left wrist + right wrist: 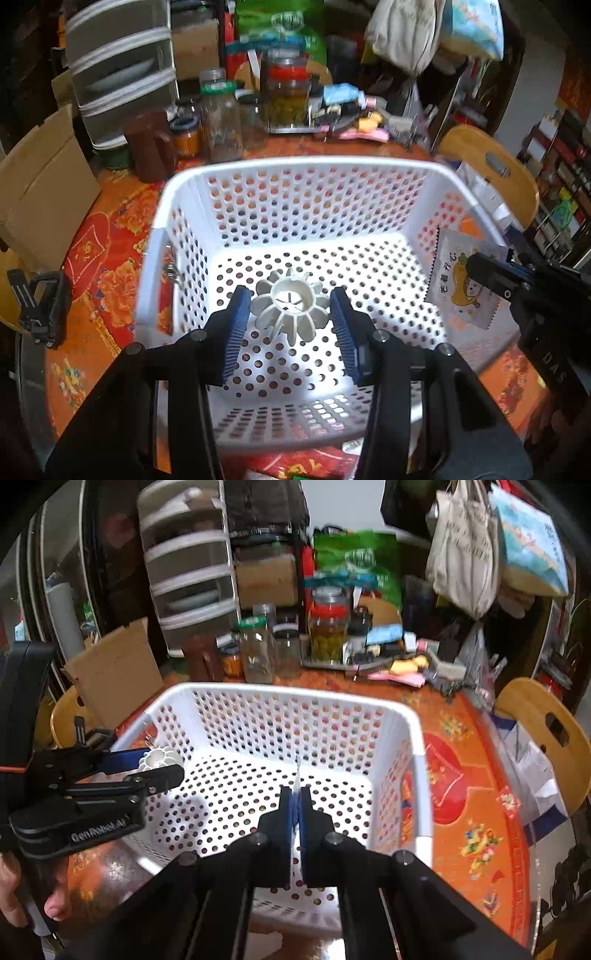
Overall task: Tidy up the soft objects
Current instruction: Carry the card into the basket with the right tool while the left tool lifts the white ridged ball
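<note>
A white perforated basket (295, 164) stands on the orange-red tablecloth; it also shows in the right wrist view (288, 694). My left gripper (290, 304) holds a white ribbed, flower-shaped object (290, 308) between its blue pads, over the basket's inside. It shows from the side in the right wrist view (147, 766) with the object (160, 757). My right gripper (295, 794) is shut on a thin white packet seen edge-on (296, 775), above the basket. The left wrist view shows that packet (461, 280), printed with a yellow cartoon, at the basket's right wall.
Glass jars (221, 118), a brown jug (151, 146) and small clutter (362, 122) crowd the table's far side. A cardboard box (40, 192) and drawer unit (118, 70) stand left. A wooden chair (550, 723) with bags is right.
</note>
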`<control>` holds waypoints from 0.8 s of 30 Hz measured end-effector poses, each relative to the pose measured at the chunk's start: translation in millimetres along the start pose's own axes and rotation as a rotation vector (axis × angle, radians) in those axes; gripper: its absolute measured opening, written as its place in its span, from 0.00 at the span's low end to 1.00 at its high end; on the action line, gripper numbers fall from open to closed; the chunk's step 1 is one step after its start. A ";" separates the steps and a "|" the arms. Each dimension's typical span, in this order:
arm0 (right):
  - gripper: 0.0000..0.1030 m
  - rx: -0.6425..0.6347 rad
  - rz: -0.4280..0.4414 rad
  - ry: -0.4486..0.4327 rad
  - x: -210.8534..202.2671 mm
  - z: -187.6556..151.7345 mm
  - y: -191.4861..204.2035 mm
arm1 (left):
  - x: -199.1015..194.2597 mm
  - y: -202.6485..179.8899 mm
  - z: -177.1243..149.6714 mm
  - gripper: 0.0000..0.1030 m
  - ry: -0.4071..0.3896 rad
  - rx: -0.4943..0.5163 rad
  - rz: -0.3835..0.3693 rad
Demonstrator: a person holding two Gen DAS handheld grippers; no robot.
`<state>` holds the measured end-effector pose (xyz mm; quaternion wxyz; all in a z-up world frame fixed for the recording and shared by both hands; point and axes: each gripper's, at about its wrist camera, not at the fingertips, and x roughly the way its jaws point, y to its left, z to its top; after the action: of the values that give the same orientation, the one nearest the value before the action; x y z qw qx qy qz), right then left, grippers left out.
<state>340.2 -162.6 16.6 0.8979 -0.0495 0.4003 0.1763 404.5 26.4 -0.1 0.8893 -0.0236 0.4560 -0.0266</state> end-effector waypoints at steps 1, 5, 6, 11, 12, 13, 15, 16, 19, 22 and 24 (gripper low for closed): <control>0.02 -0.001 -0.003 0.009 5.9 -0.2 0.3 | 7.1 -0.7 0.5 0.41 0.015 0.003 0.004; 0.02 -0.006 -0.010 0.045 24.4 0.9 1.0 | 25.4 -2.6 0.9 0.41 0.050 0.001 0.004; 0.02 -0.008 -0.012 0.052 27.7 1.2 1.1 | 28.1 -3.4 1.0 0.41 0.056 0.002 0.001; 0.02 0.002 0.000 0.077 37.9 1.9 -0.9 | 34.6 -1.7 -0.4 0.41 0.074 -0.010 -0.011; 0.02 0.001 0.005 0.077 38.2 1.1 -1.1 | 34.2 -0.1 -1.2 0.44 0.074 -0.017 -0.019; 0.02 0.002 0.008 0.074 37.9 0.4 -1.1 | 33.7 1.4 -1.8 0.47 0.069 -0.024 -0.031; 0.03 0.003 0.003 0.070 37.2 -0.7 -1.0 | 31.3 2.9 -2.4 0.65 0.055 -0.028 -0.040; 0.03 0.005 0.000 0.068 36.6 -0.7 -0.9 | 29.6 3.9 -2.6 0.67 0.048 -0.033 -0.066; 0.11 0.011 0.004 0.055 32.7 -0.5 -1.9 | 24.0 4.7 -2.5 0.72 0.034 -0.046 -0.090; 0.52 0.014 0.003 0.027 24.4 0.2 -3.5 | 14.4 1.1 -1.9 0.81 0.005 -0.033 -0.080; 0.60 0.016 -0.003 0.003 16.9 1.1 -5.1 | 6.6 1.7 -1.6 0.87 -0.019 -0.030 -0.065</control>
<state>353.2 -162.4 4.6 0.8979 -0.0431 0.4031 0.1717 407.1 27.6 -6.5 0.8917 -0.0520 0.4470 -0.0487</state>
